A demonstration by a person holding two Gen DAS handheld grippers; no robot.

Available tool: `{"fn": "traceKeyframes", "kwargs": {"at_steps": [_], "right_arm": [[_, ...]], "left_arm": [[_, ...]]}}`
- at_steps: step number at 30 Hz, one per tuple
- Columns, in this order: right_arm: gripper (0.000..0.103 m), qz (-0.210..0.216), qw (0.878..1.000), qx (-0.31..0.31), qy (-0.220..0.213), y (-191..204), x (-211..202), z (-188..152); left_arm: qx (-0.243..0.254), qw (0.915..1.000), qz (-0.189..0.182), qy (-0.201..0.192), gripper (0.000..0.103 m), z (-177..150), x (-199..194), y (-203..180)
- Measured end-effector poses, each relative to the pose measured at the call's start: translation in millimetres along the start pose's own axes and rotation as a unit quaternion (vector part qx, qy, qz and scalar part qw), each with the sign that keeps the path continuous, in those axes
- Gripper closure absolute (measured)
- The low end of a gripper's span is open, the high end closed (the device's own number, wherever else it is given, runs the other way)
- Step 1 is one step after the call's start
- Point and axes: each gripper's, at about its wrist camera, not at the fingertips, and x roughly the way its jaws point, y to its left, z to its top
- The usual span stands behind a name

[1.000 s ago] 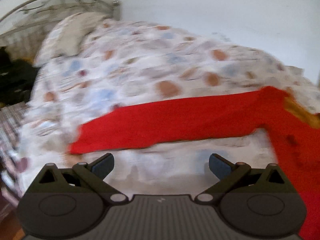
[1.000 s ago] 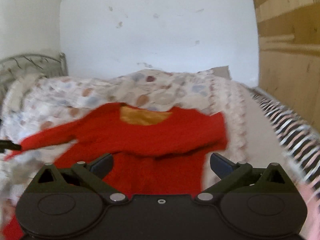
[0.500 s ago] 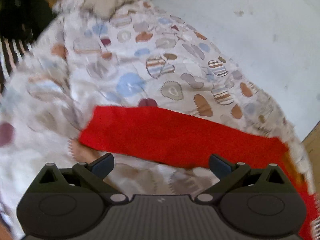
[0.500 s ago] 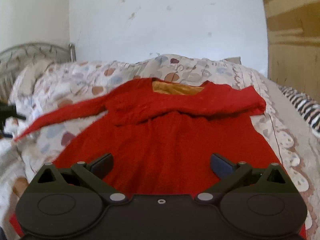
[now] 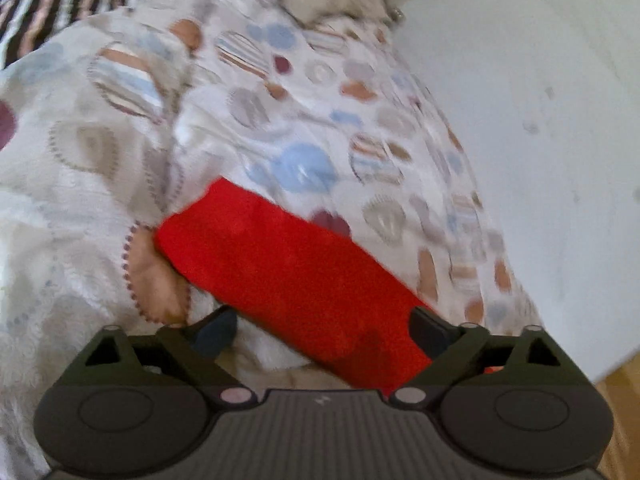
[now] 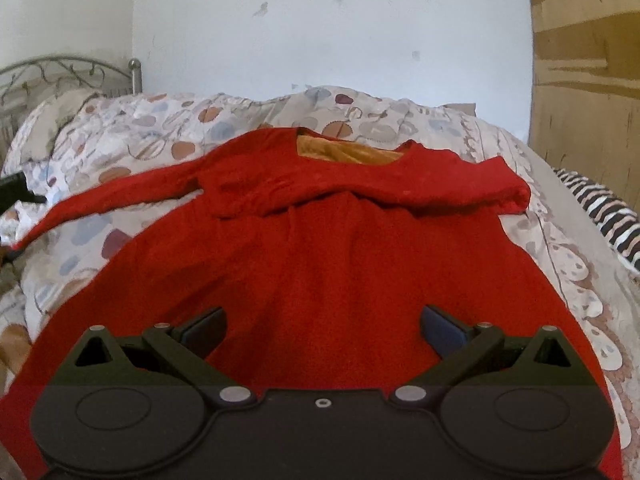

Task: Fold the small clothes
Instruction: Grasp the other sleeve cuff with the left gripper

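From my left gripper (image 5: 322,326), jaws wide but just now closing a little, the red sleeve (image 5: 280,264) runs between the fingers without either pad pressing it; nothing is grasped. The sleeve's long axis slants from lower right, under the right-hand finger, up to its cuff at centre left, so the cuff lies ahead and to the left of the tool. My right gripper (image 6: 322,326) hangs spread and empty above the hem of the red dress (image 6: 320,260), which lies flat on the patterned duvet (image 6: 160,120), neckline away from me, its other sleeve folded across the chest. I judge the left hand the nearer to the outstretched sleeve. Beyond, a metal headboard (image 6: 60,68) and a white wall (image 6: 340,32).
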Motion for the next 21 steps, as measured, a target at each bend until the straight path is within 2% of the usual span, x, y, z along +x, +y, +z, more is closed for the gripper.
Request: {"fn": "traceKeyframes", "kwargs": {"at_steps": [2,4,5,7,9,11,13,16,18,21], "right_arm": [[0.0,-0.003,1.0,-0.006,0.001,2,1,-1],[0.0,-0.002,1.0,-0.008,0.002,2,3,-3],[0.0,-0.002,1.0,-0.008,0.003,1,4,-3],[0.0,-0.003,1.0,-0.009,0.006,2,5,-4],[0.0,-0.006,1.0,-0.013,0.009,4,6,-3],[0.0,-0.012,1.0,-0.021,0.009,7,6,-4],[0.0,-0.017,0.999,-0.028,0.009,10,6,-5],[0.0,-0.016,0.999,-0.028,0.006,9,5,-5],[0.0,-0.011,1.0,-0.021,0.003,7,4,-5],[0.0,-0.006,1.0,-0.017,0.005,5,3,-3]], "left_arm": [[-0.014,0.9997,0.011,-0.014,0.025,3,3,1],[-0.028,0.9989,0.027,-0.026,0.049,6,6,4],[-0.039,0.9982,0.033,-0.031,0.057,7,7,7],[-0.064,0.9961,0.049,-0.036,0.081,10,10,14],[-0.07,0.9956,0.05,-0.038,0.093,14,12,18],[-0.04,0.997,0.045,-0.049,0.096,19,10,10],[0.015,0.9969,0.031,-0.071,0.097,23,5,-9],[0.086,0.9918,-0.002,-0.095,0.097,29,-3,-45],[0.129,0.9855,-0.029,-0.107,0.097,33,-9,-74],[0.198,0.9686,-0.077,-0.129,0.097,33,-22,-124]]}}
